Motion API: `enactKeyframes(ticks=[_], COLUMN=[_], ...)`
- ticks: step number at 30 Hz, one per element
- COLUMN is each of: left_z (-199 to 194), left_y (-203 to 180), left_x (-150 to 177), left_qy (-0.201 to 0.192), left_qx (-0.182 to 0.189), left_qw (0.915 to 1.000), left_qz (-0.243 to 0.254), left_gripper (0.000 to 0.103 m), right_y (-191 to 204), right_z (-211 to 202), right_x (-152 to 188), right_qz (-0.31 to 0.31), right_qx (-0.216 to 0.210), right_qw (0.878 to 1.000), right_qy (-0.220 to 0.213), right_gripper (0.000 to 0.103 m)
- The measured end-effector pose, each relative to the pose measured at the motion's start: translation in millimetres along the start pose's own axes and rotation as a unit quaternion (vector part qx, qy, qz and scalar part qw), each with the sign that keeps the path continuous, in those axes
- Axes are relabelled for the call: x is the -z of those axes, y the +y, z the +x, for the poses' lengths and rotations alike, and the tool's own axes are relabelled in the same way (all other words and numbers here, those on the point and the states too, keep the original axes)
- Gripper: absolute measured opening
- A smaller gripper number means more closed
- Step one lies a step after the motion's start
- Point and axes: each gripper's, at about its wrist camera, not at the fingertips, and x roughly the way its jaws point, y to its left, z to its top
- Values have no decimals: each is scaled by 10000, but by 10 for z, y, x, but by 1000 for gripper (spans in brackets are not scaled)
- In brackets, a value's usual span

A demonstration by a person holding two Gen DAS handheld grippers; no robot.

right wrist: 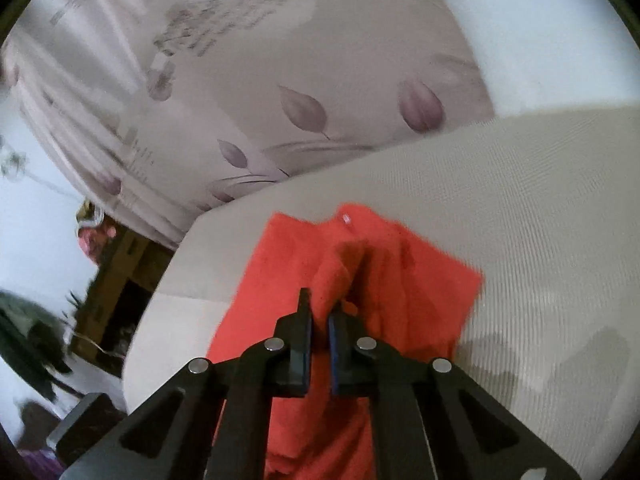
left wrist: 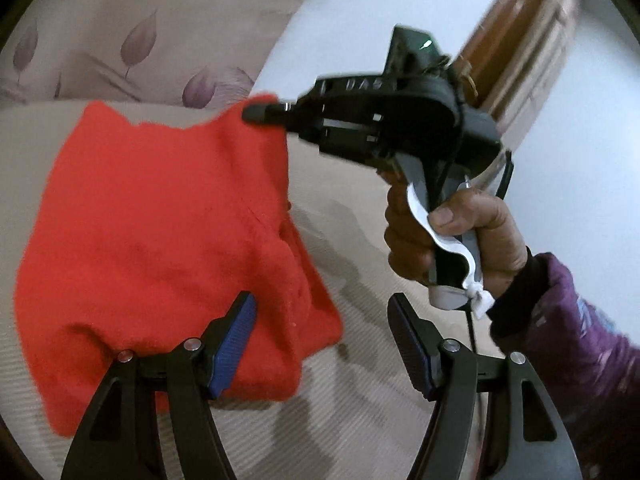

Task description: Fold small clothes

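Soft, even light casts faint shadows, while motion blur smears both fisheye views and dark corners bend their edges.

The left hand-held gripper (left wrist: 322, 340) points forward and somewhat down, its jaws standing apart with nothing pressed between the blue pads (left wrist: 234, 350). The right hand-held gripper (right wrist: 320, 316) has its jaws drawn together, pinching a fold of the red garment (right wrist: 360, 272). In the left wrist view the right hand (left wrist: 460, 240) wraps the grip from below, thumb on the front, in a purple sleeve (left wrist: 580, 340) with a dark cuff.
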Motion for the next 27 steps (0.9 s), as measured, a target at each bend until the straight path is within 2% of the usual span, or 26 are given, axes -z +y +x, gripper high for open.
enactKeyframes(ticks=[3,6,8,10,11,13,15,17,18,21,24,26,27], left_z=[179,329,394,419,373,194,-16,-261,-343,-502,-528,-478,-453], left_y=[-52,-131,-165,-180,-184,-201,-206,-135,-81,128,372,469,480], left_x=[-108,-142,-112,-37,5,45,34,-5,-36,-108,-85,-31,-5], left_qy=[136,138,177,457,528,389,180,-101,-215,-414,-435,-358,-342], left_qx=[224,356,314,294,313,302,234,141,67,-150,-258,-270,-251], left_qw=[9992,9987,9989,9982,9978,9987,9996,9998,9997,9990,9984,9985,9986], left_qz=[-291,-333,-310,-269,-235,-106,35,54,52,-28,-250,-315,-318], left_gripper=[68,68,68,68,68,68,68,68,68,68,68,68,68], right_y=[74,-50,-155,-385,-486,-617,-732,-691,-630,-445,-338,-320,-306], right_z=[-51,-64,64,270,310,169,-138,-417,-512,-614,-521,-426,-386], right_x=[-173,-274,-272,-174,-90,15,109,234,308,580,718,775,797], right_qz=[-312,-275,-225,169,363,709,1095,1094,1023,915,933,974,976], right_qx=[101,167,262,18,-47,-415,-760,-911,-1006,-1407,-1525,-1494,-1410], right_qw=[9994,9995,9993,9977,9966,9958,9909,9885,9882,9855,9838,9836,9846], right_qy=[-54,-60,153,661,740,402,-186,-509,-534,-249,87,280,339], right_gripper=[6,6,6,8,13,13,14,15,15,16,20,33,36])
